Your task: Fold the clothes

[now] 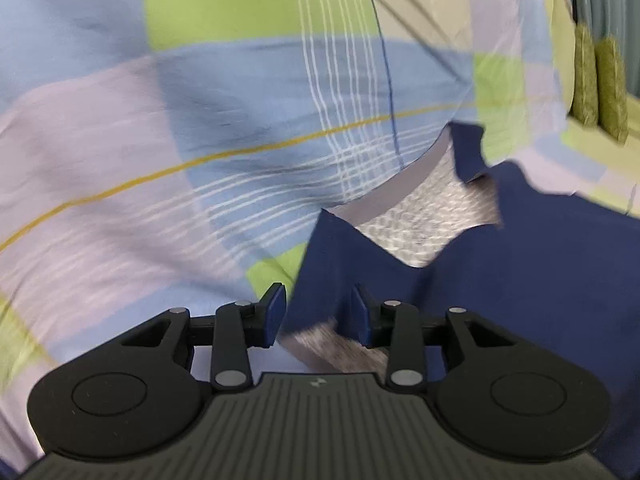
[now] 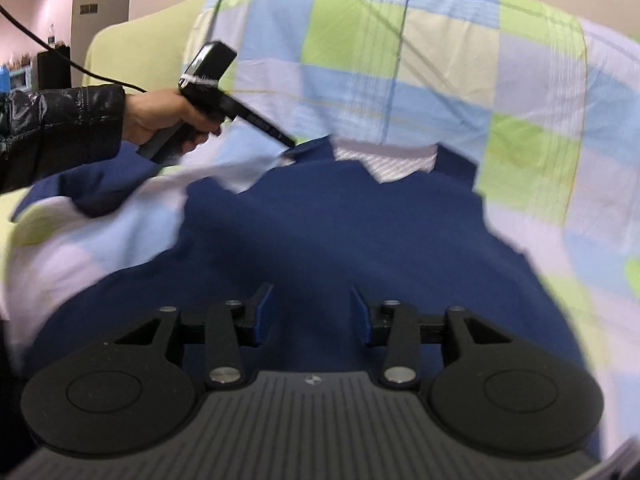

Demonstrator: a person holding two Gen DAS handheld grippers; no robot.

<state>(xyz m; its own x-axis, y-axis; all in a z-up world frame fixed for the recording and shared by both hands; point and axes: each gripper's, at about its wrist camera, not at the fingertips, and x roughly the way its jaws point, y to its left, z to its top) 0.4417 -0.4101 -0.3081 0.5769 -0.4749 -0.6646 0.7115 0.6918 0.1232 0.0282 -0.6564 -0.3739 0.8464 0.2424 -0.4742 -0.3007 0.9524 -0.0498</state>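
Note:
A navy shirt [image 2: 320,232] lies spread on the checked bedsheet [image 2: 400,60], with its grey striped neck opening [image 2: 384,160] at the far end. My right gripper [image 2: 312,300] hovers open over the shirt's near part, with nothing pressed between its blue pads. In the right wrist view my left gripper [image 2: 289,148], held by a hand [image 2: 160,120], points at the shirt's far left shoulder beside the collar. In the left wrist view the left gripper [image 1: 318,304] is open. The navy shirt [image 1: 520,280] edge and its grey lining [image 1: 420,220] lie under and between the jaws, not pinched.
The pastel blue, green and lilac sheet [image 1: 200,80] covers the whole bed. Two green cushions [image 1: 600,84] stand at the far right edge. A black sleeve [image 2: 60,128] and a black cable [image 2: 40,44] come in from the left. A wall pillar [image 2: 104,0] stands behind.

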